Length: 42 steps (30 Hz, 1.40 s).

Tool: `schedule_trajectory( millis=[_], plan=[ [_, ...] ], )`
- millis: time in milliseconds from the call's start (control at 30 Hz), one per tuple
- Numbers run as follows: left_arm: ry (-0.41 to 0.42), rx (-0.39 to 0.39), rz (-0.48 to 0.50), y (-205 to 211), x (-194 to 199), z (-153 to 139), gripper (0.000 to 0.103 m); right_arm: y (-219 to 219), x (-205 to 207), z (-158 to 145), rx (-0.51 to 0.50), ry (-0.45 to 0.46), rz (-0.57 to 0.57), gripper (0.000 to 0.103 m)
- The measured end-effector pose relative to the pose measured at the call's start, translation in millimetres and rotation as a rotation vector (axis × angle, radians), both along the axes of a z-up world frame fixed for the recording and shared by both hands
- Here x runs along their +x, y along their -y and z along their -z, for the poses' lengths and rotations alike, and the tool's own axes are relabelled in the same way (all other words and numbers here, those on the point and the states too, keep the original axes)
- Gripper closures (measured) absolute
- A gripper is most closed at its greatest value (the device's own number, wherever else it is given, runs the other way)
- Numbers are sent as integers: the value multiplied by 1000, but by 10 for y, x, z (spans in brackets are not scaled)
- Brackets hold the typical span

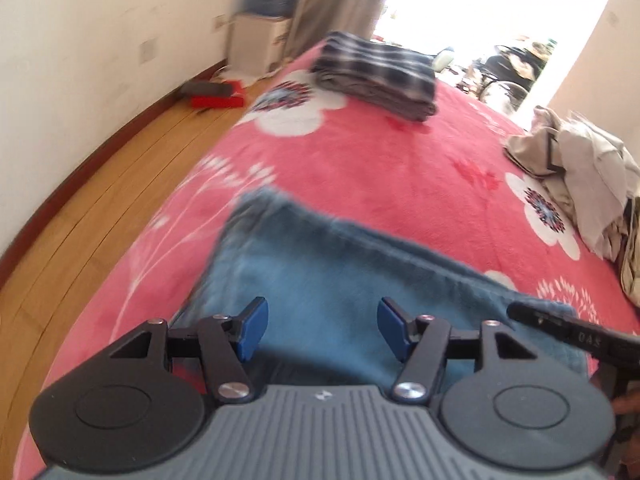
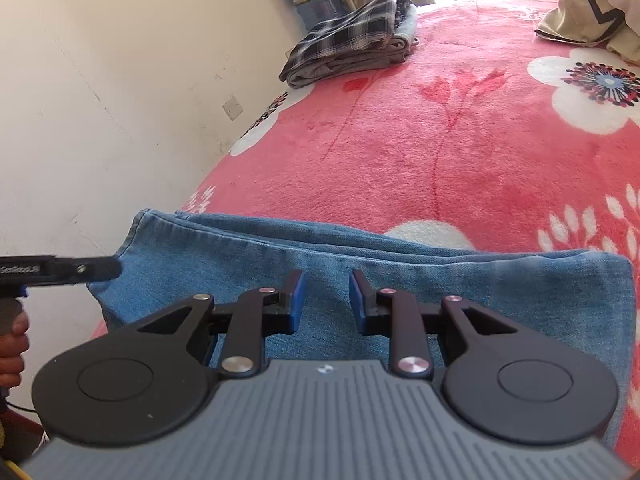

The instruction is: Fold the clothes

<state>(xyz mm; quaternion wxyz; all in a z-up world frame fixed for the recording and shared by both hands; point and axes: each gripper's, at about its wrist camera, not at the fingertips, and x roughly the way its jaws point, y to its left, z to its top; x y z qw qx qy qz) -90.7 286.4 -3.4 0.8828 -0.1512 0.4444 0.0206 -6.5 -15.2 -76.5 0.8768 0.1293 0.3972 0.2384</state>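
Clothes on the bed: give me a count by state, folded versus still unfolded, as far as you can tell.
Folded jeans, under the grippers: 1
Folded stack, plaid garment over grey garment, far edge of the pink blanket: 2
Unfolded beige pile: 1 heap, number of pieces unclear
Total: 3 folded pieces plus 1 heap
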Motion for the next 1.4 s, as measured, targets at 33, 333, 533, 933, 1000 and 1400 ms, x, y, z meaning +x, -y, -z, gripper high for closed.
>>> schedule_trajectory(
  millis=[33, 333, 533, 933, 1000, 1400],
  plan=[
    [-7, -5, -10, -40, -88, 1, 41, -16, -5, 1, -5, 3, -5, 80],
    [-34, -168, -115, -326, -571, 243, 32, -108, -18, 7, -20, 20, -38, 80],
    [-25, -397, -144, -464, -422, 561, 27, -155, -23, 49, -20, 1, -42, 80],
    [13, -602, -247, -599, -243, 928, 25, -169, -23, 117, -23, -10, -42, 80],
    [16, -603, -267, -599, -209, 936, 25, -184, -25, 114, -26, 0, -49, 80],
    [21, -500, -390, -465, -238, 844, 52, -513, -328, 226, -214, 178, -200, 80]
  ],
)
